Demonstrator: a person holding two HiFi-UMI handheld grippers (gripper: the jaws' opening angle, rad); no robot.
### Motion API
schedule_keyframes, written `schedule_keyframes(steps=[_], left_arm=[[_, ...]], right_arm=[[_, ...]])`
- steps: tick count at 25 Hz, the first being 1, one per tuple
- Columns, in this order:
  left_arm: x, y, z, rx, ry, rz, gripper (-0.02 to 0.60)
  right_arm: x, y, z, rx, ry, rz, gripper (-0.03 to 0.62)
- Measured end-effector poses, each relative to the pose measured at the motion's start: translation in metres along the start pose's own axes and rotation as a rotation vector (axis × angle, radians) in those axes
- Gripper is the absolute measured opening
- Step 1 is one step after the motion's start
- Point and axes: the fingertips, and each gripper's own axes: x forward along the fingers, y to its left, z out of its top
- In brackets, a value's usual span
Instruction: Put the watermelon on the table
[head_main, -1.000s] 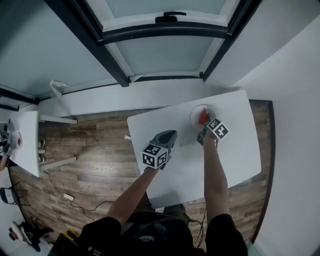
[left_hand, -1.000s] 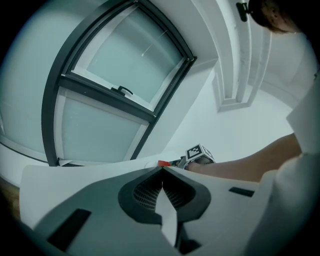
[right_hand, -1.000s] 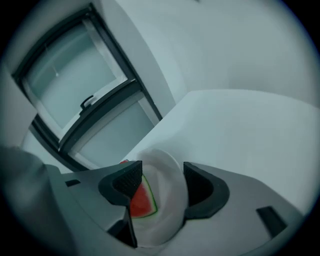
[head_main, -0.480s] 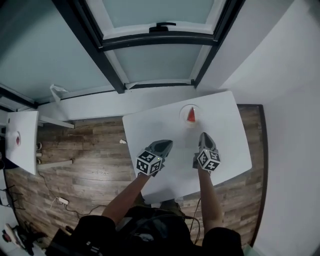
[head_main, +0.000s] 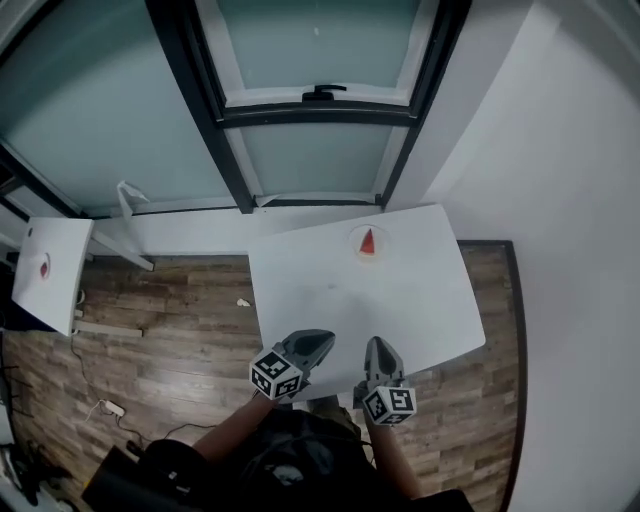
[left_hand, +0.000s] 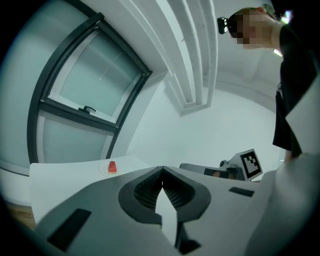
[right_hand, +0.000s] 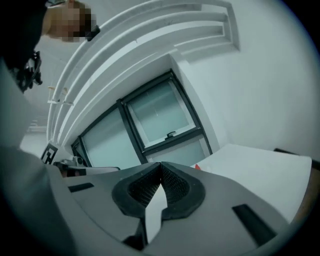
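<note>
A red watermelon slice (head_main: 368, 241) lies on a small white plate (head_main: 357, 234) near the far edge of the white table (head_main: 400, 300). In the left gripper view the watermelon slice (left_hand: 112, 167) shows small at the far left of the table (left_hand: 65, 170). Both grippers are held close to the person's body at the table's near edge, far from the slice. My left gripper (head_main: 314, 347) is shut with nothing between its jaws. My right gripper (head_main: 380, 352) is shut and empty too. Only a red sliver of the slice (right_hand: 197, 167) peeks past the right gripper's jaws.
A dark-framed window (head_main: 320, 110) rises behind the table. A second white table (head_main: 50, 280) stands at the left over the wooden floor (head_main: 170, 350). A white wall (head_main: 570, 200) runs along the right side. Cables lie on the floor at lower left.
My right gripper let go of the watermelon slice on its plate, shut, and pulled back to the table's near edge. The left gripper drew back as well. The head view rose and moved away.
</note>
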Motion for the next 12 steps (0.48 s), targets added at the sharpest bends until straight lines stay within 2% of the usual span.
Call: schedule_keyframes(steps=[3,5,9,12], left_arm=[[-0.013,-0.020,-0.007,0.015,0.028,0.012,0.005],[-0.021,-0.022,0.004,0.074,0.030,0.028,0.005],[-0.049,-0.027,0.064,0.270,-0.087,0.088,0.005],[-0.068,-0.030,0.091,0.296,-0.193,0.093,0.005]], right_arm=[[-0.024,0.040,0.016,-0.132,-0.057,0.067,0.011],[-0.031,0.055,0.030,-0.192,-0.103,0.065,0.011],[-0.040,0.066,0.058,-0.243,-0.151,-0.030,0.011],[-0.046,0.077,0.059,-0.259,-0.178,-0.037,0.011]])
